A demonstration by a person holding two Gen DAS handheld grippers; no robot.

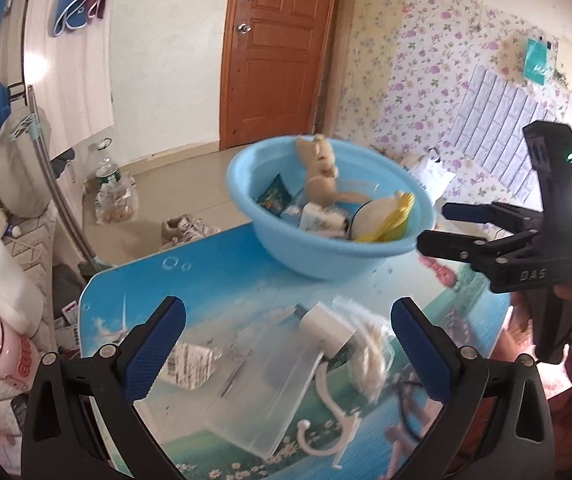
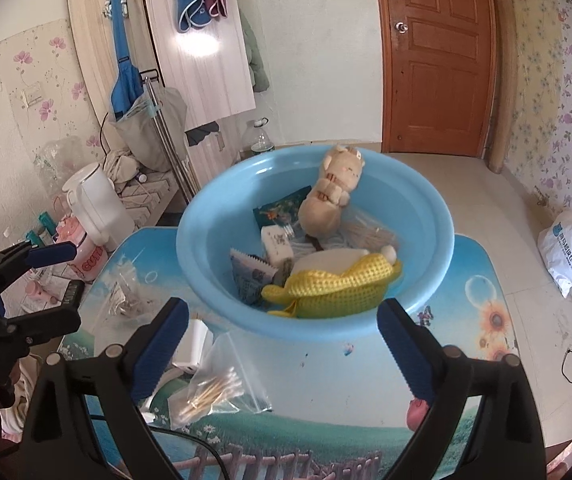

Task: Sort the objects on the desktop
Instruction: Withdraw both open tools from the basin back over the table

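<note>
Now both jaws wide and empty: left gripper (image 1: 288,344) should straddle the white charger (image 1: 328,330) squarely; right gripper (image 2: 281,344) waits.

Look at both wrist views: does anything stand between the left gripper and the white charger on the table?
Nothing visible does. The left gripper is open and empty, and the white charger lies between its fingers' lines on a clear plastic box, with open table up to the blue basin.

Brown wooden door (image 2: 438,60), floral wallpaper (image 1: 426,64), pale tiled floor (image 2: 498,200).
</note>
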